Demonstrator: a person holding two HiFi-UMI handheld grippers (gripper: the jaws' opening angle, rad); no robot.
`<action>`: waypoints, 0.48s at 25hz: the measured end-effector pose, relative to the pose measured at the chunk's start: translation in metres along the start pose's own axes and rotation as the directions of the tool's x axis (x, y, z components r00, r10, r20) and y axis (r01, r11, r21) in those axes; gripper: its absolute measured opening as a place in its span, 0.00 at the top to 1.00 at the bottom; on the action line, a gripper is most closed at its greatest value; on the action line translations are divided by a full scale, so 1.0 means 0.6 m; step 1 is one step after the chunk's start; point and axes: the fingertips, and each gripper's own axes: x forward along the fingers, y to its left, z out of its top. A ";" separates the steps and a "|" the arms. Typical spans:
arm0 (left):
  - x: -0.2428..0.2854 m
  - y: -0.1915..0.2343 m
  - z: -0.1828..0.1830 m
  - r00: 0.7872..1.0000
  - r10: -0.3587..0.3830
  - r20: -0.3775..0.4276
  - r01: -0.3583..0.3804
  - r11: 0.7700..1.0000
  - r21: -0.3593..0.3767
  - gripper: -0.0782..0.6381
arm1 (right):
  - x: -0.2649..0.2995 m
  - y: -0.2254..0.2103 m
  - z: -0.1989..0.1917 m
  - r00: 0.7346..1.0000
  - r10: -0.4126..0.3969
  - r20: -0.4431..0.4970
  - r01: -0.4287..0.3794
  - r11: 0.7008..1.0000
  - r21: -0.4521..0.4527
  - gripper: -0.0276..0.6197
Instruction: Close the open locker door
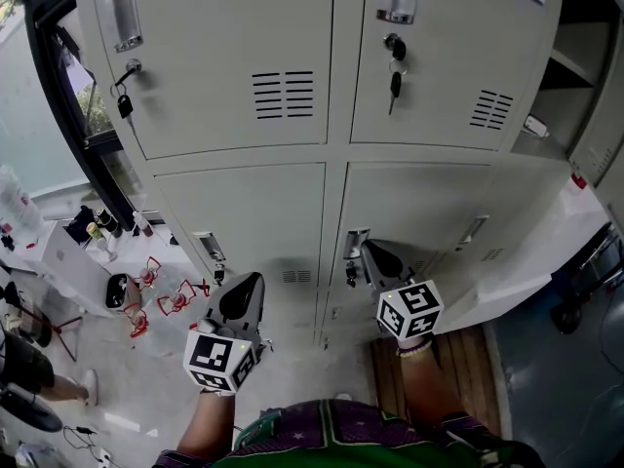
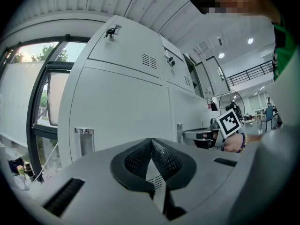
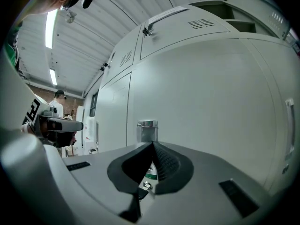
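The grey lockers [image 1: 292,86] fill the head view. At the top right one compartment [image 1: 577,55] stands open with a shelf showing, and its door [image 1: 597,139] is swung out at the right edge. My left gripper [image 1: 246,295] is shut and empty, level in front of the lower left door, right of that door's chrome handle [image 2: 84,140]. My right gripper [image 1: 373,259] is shut with nothing seen between its pads. Its tip sits just before the lower middle door's handle [image 3: 146,129], above a key with a green tag [image 3: 149,174].
Keys hang in the upper door locks [image 1: 394,78]. A wooden board [image 1: 429,373] lies on the floor at the right. Red wire frames [image 1: 168,298] and a small table with bottles [image 1: 73,252] stand at the left. A fan [image 2: 230,102] stands far off.
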 end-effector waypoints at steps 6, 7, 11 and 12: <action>-0.006 0.001 0.002 1.000 -0.007 0.001 0.007 1.000 0.000 0.86 | 0.006 -0.005 0.002 1.000 -0.016 -0.001 0.016 1.000 -0.008 0.97; -0.007 0.000 0.002 1.000 -0.009 -0.002 0.009 1.000 -0.003 0.86 | 0.007 -0.006 0.002 1.000 -0.019 -0.001 0.019 1.000 -0.010 0.97; -0.010 -0.003 0.003 1.000 -0.016 -0.004 0.016 1.000 -0.005 0.86 | 0.007 -0.010 0.002 1.000 -0.021 0.004 0.020 1.000 0.015 0.97; -0.010 -0.003 0.003 1.000 -0.018 -0.003 0.018 1.000 -0.005 0.86 | 0.007 -0.011 0.001 1.000 -0.020 0.006 0.020 0.999 0.026 0.97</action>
